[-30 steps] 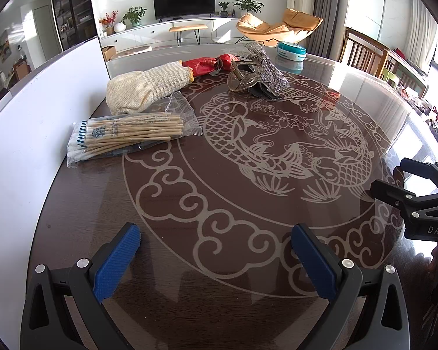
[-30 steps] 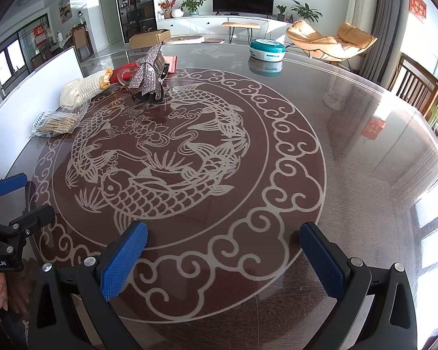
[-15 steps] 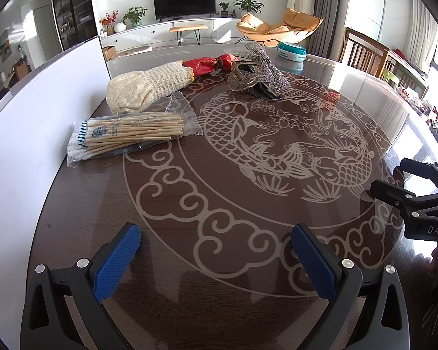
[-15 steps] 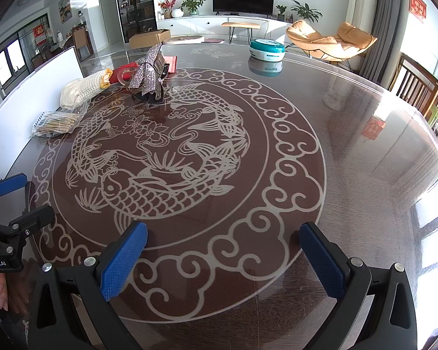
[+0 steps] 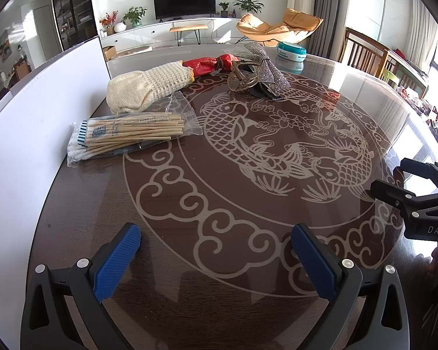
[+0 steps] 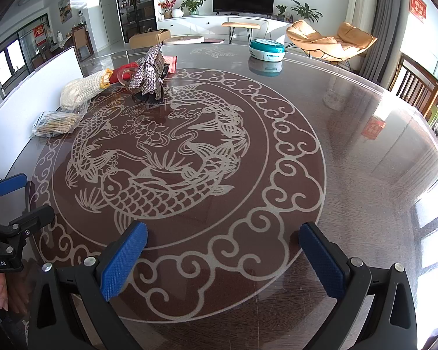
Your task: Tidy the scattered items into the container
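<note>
While both our left gripper (image 5: 216, 253) and right gripper (image 6: 223, 252) hover wide apart over bare table (image 6: 350, 134), holding nothing, we judge the tidying not yet begun. Out beyond lie the stick packet (image 5: 131, 134), knit glove (image 5: 149, 86), red wrapper (image 5: 208, 64) and sequin bow clip (image 5: 258, 71), all loose. We cannot tell which object serves as the container.

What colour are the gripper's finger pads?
Blue, textured pads on black arms; clearest in the left wrist view.
</note>
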Demonstrator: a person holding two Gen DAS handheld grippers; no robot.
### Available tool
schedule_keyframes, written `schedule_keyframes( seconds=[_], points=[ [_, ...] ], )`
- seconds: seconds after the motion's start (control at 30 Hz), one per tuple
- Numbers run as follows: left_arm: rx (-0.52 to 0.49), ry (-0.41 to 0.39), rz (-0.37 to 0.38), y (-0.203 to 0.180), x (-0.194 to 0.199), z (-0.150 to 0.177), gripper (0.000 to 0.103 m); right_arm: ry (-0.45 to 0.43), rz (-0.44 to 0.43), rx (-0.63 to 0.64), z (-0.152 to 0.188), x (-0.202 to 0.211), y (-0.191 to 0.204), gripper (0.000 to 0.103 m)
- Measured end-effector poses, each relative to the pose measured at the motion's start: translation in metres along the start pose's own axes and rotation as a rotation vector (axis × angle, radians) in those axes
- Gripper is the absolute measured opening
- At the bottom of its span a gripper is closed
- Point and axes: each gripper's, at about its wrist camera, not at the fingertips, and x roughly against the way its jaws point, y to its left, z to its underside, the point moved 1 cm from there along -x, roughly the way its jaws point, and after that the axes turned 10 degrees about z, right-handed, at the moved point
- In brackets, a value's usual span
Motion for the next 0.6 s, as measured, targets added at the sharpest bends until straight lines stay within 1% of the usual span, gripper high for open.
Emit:
schedule_keyframes(
  seconds=[0.6],
  points=[
    [0.000, 0.000, 0.000, 0.0001, 0.0001, 0.0003, 0.103, 0.000, 0.000, 0.000, -0.0002, -0.0002, 0.0002, 0.103]
  ],
)
